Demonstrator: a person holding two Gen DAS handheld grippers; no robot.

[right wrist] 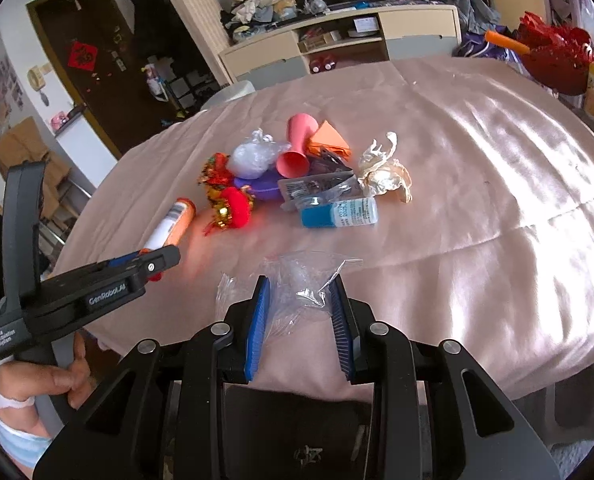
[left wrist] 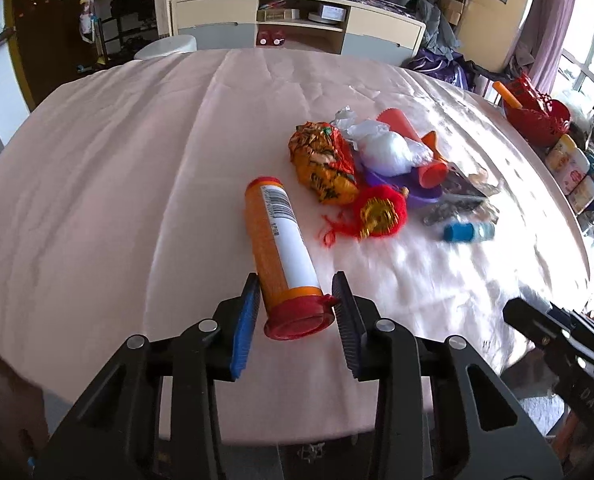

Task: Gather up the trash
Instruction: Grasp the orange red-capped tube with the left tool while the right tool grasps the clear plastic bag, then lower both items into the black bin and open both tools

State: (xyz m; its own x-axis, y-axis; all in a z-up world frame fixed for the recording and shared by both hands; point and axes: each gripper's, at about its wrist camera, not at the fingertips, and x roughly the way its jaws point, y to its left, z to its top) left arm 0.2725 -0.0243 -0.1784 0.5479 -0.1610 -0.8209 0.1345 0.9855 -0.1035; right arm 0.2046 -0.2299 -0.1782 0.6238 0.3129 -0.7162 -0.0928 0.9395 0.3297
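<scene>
An orange tube with a white barcode label and a red cap lies on its side on a worktop covered in pale pink cloth. Its capped end sits between the two blue-padded fingers of the left tool, whose jaws are spread to either side of the cap; one pad looks to be touching the cap's edge, but the jaws are not clamped on it. In the right wrist view the same tube points away from the left tool, which a bare hand holds by its black handle. The right tool is also open, its jaws standing on either side of a crumpled clear plastic bag that lies on the cloth near the worktop's front edge; whether the pads touch the bag cannot be told. Further back is a loose heap of rubbish: a red pompom ornament with gold trim just beside the tube, a crinkled orange wrapper, a knotted white plastic bag, a pink cup on its side, a purple lid, a small blue-capped bottle, and a crumpled cream wrapper. A red basket stands at the far right edge.
</scene>
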